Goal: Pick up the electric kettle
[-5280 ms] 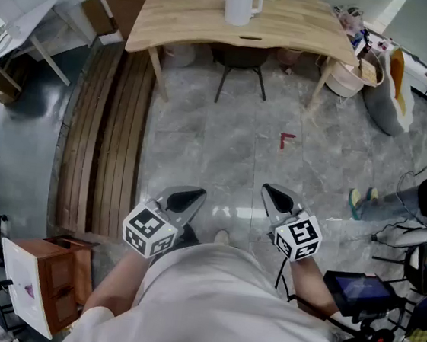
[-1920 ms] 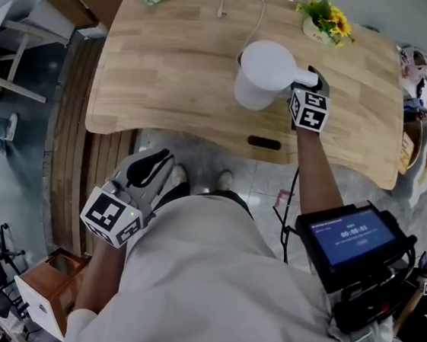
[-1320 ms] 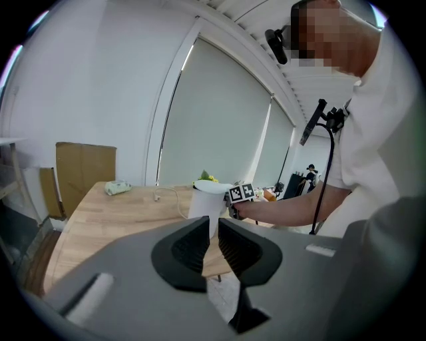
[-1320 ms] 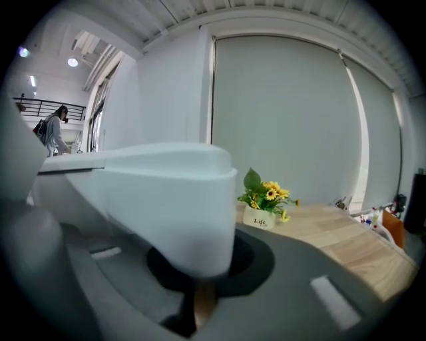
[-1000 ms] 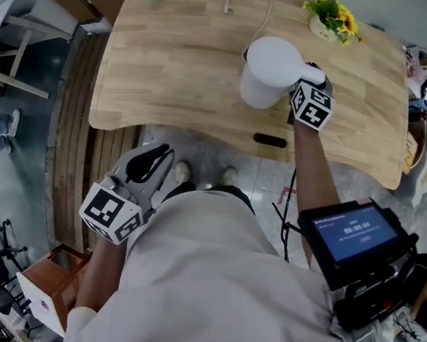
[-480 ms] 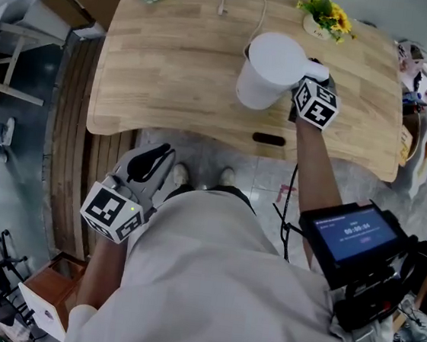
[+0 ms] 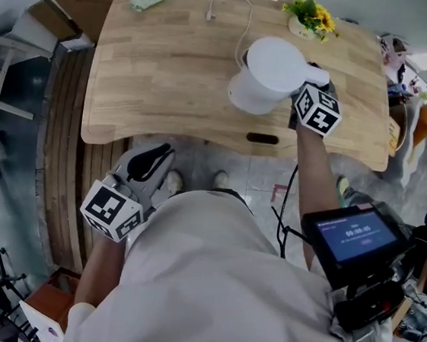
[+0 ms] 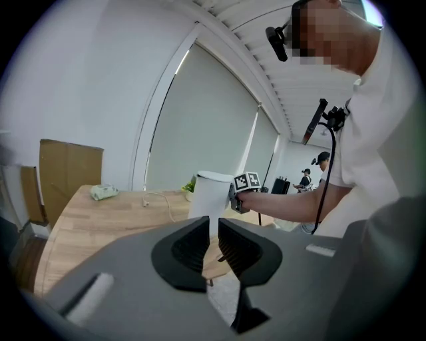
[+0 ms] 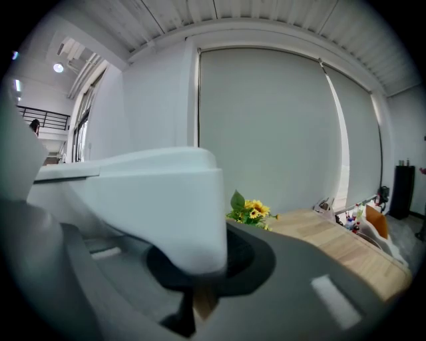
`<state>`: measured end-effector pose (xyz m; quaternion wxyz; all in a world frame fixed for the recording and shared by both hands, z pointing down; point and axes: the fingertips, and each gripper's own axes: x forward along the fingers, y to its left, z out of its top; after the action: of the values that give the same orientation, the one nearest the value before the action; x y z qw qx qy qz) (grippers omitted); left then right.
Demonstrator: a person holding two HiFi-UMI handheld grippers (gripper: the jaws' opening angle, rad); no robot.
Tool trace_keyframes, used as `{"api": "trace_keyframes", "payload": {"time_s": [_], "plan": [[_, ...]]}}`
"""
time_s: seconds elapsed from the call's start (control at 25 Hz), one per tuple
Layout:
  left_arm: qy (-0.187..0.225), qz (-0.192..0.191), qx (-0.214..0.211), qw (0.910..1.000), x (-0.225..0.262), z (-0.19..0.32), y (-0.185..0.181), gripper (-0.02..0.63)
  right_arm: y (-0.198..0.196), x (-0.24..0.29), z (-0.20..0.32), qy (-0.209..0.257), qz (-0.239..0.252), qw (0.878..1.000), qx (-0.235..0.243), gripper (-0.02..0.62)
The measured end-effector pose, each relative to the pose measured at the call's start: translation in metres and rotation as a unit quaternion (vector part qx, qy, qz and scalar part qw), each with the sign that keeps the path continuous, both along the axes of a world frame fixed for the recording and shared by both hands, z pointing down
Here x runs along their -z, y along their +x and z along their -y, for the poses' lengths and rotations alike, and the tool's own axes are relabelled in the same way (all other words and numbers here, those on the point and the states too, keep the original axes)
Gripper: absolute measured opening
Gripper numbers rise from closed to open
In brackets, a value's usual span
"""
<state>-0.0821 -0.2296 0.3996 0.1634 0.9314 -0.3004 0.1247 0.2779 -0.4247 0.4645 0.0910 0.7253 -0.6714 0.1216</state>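
Clamping the handle, the right gripper (image 7: 314,69) holds the white electric kettle (image 7: 265,71), a plain, smooth cylinder with a flat round lid, above the wooden table (image 7: 156,68). The left gripper (image 7: 150,164) hangs low, its jaws a narrow slit apart, empty.

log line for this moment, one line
right gripper: shut on electric kettle, held above desk | left gripper: empty, jaws slightly apart

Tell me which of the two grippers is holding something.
The right gripper, clamped on the handle of the white kettle over the wooden table. The left gripper sits low by the person's side, jaws slightly apart with nothing between them.
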Motion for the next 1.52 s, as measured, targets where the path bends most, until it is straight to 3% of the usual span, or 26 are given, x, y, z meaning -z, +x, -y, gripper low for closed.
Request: {"api": "trace_keyframes", "payload": {"time_s": [0.32,1.0,1.24,1.52], "plan": [[0.014,-0.009,-0.034,0.9993,0.005,-0.024,-0.013,0.049,-0.018,0.029,-0.054,0.007,-0.003,1.0,0.001,0.034],[-0.012,-0.03,-0.115,0.9928,0.004,0.011,0.003,0.049,-0.038,0.067,-0.101,-0.009,-0.001,1.0,-0.012,0.034],[0.0,-0.03,-0.131,0.9909,0.009,0.001,-0.005,0.049,-0.054,0.074,-0.139,-0.006,0.001,1.0,-0.02,0.035],[-0.006,-0.027,-0.146,0.9888,0.006,0.014,0.002,0.049,-0.06,0.074,-0.143,-0.012,0.007,1.0,-0.023,0.035]]}}
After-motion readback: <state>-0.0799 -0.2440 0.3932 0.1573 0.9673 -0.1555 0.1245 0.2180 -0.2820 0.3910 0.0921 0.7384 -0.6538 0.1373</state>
